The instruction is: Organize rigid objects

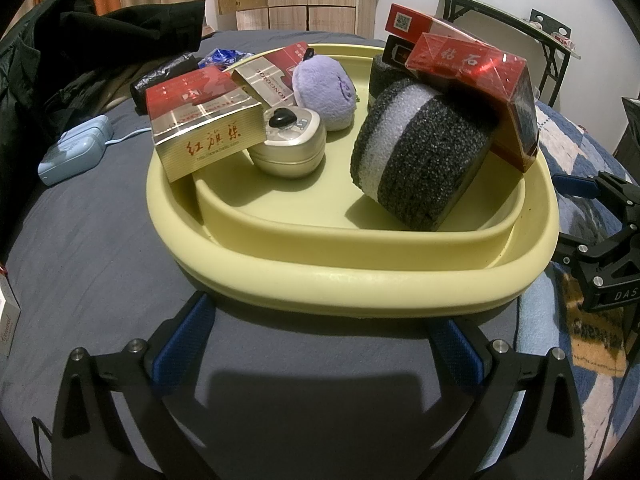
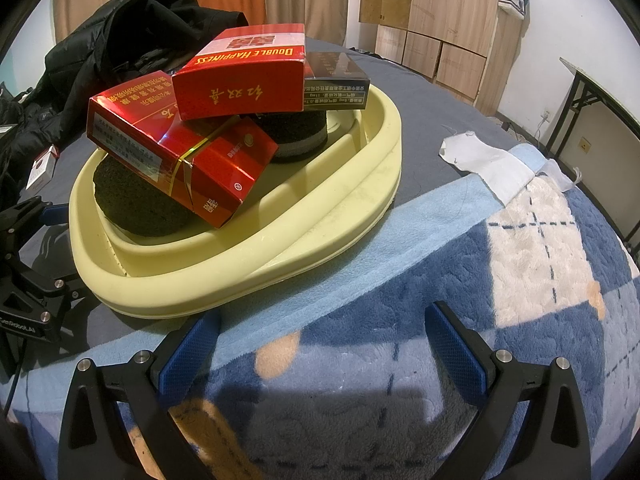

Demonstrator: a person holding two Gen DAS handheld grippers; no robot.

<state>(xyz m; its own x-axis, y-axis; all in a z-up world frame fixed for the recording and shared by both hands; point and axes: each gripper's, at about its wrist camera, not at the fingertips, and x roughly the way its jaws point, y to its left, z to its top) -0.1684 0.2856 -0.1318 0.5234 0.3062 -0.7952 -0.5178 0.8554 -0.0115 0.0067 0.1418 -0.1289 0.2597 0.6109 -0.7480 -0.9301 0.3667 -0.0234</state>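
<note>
Left wrist: both grippers [image 1: 320, 344] [image 2: 322, 346] spread, empty; we judge the red box [image 1: 476, 80] light, stiff, best pinched across its flat faces.

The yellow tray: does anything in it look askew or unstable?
Yes. In the yellow tray, a shiny red box lies tilted across the foam roll, one corner down by the rim. The gold box overhangs the left rim.

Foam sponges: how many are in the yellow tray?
2. The near sponge leans front-right in the yellow tray, under a red box; the far sponge sits behind, beneath stacked boxes. Others may be hidden.
</note>
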